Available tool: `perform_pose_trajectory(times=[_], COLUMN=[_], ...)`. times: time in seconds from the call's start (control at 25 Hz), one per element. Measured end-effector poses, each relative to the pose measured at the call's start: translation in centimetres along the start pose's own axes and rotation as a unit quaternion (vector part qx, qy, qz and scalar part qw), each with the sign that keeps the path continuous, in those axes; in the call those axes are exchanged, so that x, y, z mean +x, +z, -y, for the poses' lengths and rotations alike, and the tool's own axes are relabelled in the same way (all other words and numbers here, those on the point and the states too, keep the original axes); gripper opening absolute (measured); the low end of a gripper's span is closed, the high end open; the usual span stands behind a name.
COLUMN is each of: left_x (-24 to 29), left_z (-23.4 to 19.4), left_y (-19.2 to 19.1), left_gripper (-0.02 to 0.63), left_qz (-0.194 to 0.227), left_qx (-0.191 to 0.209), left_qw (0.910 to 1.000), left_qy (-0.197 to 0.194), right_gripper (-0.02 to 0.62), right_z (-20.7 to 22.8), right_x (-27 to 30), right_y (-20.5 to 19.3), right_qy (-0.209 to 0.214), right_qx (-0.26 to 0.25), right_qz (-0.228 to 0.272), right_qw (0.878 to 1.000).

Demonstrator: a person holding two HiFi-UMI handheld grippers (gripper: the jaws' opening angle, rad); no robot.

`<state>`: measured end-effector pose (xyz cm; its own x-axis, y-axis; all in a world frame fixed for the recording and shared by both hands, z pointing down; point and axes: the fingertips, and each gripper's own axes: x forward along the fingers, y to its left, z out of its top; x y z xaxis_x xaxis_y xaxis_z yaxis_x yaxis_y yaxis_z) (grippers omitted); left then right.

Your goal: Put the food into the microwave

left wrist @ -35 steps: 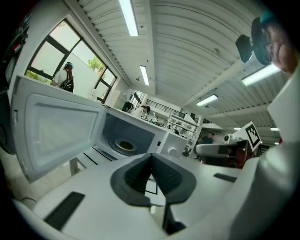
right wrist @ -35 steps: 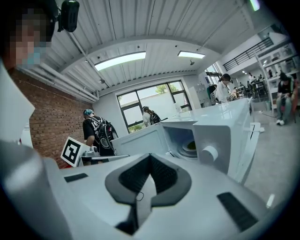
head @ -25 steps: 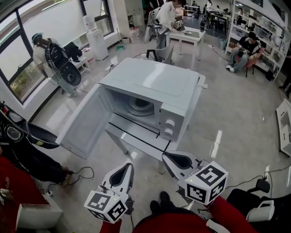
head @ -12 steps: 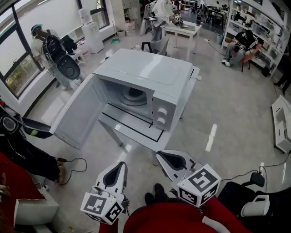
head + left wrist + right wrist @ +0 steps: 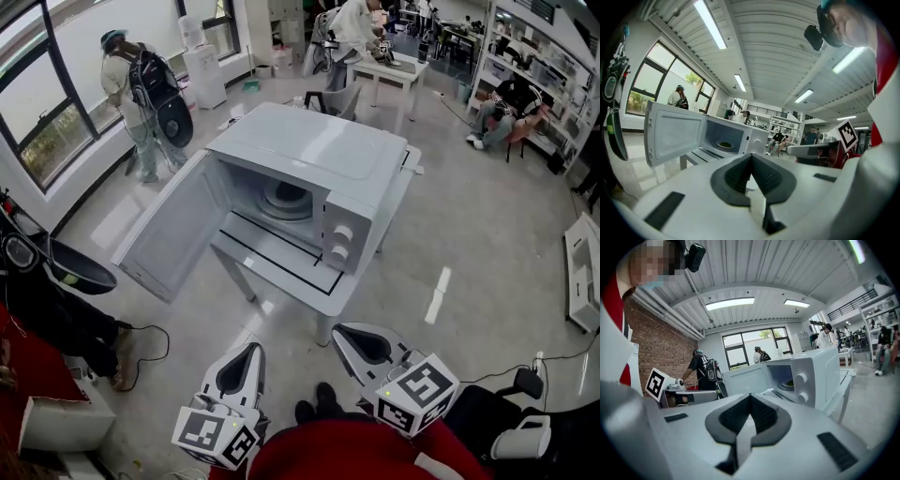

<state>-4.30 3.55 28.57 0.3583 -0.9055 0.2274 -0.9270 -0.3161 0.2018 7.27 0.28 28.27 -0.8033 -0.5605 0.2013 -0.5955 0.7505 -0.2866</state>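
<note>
A white microwave (image 5: pixel 314 155) stands on a white table (image 5: pixel 281 270) with its door (image 5: pixel 173 230) swung wide open to the left. On its turntable (image 5: pixel 286 199) lies a plate with greenish food (image 5: pixel 724 145), which also shows in the right gripper view as the food (image 5: pixel 789 383). My left gripper (image 5: pixel 246 352) and right gripper (image 5: pixel 352 334) hang low in front of the table, short of the microwave. Both are shut with nothing between the pads. In their own views the left gripper (image 5: pixel 751 157) and the right gripper (image 5: pixel 750 397) point toward the open cavity.
A person with a backpack (image 5: pixel 150 89) stands by the windows at the left. Other people sit and stand at tables and shelves (image 5: pixel 525 94) at the back. Cables and a dark bag (image 5: pixel 56 272) lie on the floor at the left. A white jug (image 5: pixel 525 436) stands at the lower right.
Both grippers have shifted slightly in front of the table and stayed shut. The person with the backpack has walked along the windows. The microwave and its door have not moved.
</note>
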Motion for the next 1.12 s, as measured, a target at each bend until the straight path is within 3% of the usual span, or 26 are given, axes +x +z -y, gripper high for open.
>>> perform_pose_trajectory(times=[0.48,1.12], left_x=[-0.4,1.0], left_z=[0.5,0.9], left_y=[0.0,0.3], left_gripper=[0.009,0.009], left_qz=[0.005,0.008], left_qx=[0.005,-0.018], left_qw=[0.9998,0.9998], left_qy=[0.016,0.010], right_gripper=[0.012,0.012], right_z=[-0.1,0.7], right_x=[0.1,0.2], right_y=[-0.1,0.9], right_qy=[0.007,-0.001], right_qx=[-0.041,-0.047], right_qz=[-0.004,-0.006], right_qw=[0.999,0.999])
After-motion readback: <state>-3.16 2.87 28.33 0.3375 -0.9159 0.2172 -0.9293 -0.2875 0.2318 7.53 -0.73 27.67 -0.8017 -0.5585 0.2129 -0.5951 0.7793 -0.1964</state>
